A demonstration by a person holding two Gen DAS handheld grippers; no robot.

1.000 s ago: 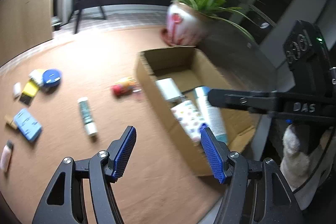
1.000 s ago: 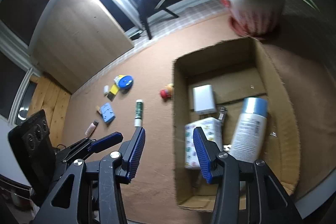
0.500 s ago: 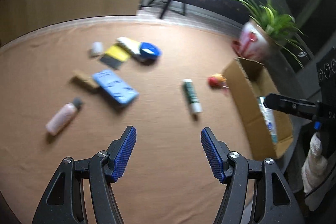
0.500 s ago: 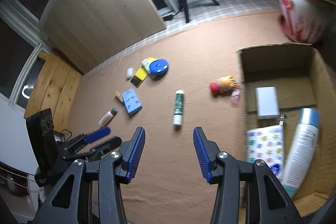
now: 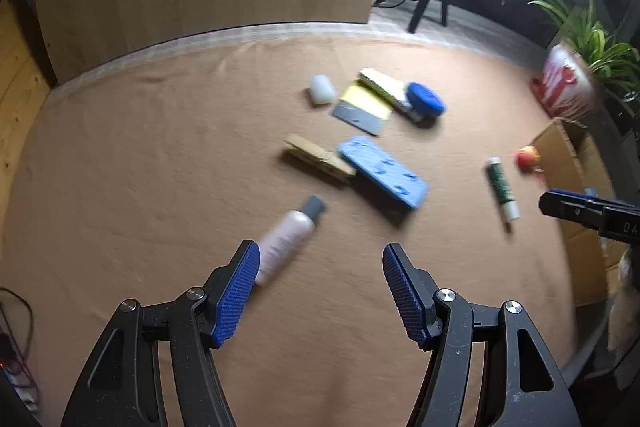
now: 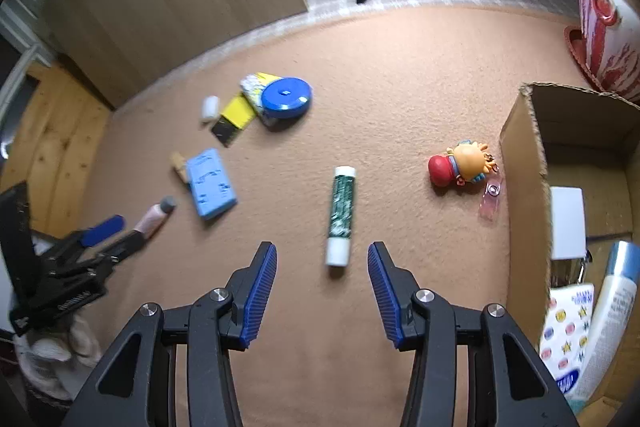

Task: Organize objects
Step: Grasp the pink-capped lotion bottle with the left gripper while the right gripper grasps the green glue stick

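Blue ribbed pads line both tools: the left gripper hangs with its jaws spread wide and empty above the tan cloth, its left pad just over the base of one pink bottle lying on its side with a grey cap, whether touching cannot be told. The right gripper stands parted less widely, also holding nothing, with one green-and-white tube lying just ahead between its fingertips, apart from both. Farther out on the cloth lie one pale blue pack touching one wooden clip, then a cluster of one yellow scraper, one blue round case resting on a flat white-and-yellow item, and one small white piece. To the right, one red-and-orange toy figure lies just beside one open cardboard box, which holds one white block, one patterned pack and one white bottle with a blue cap. One red-and-white plant pot stands behind the box.
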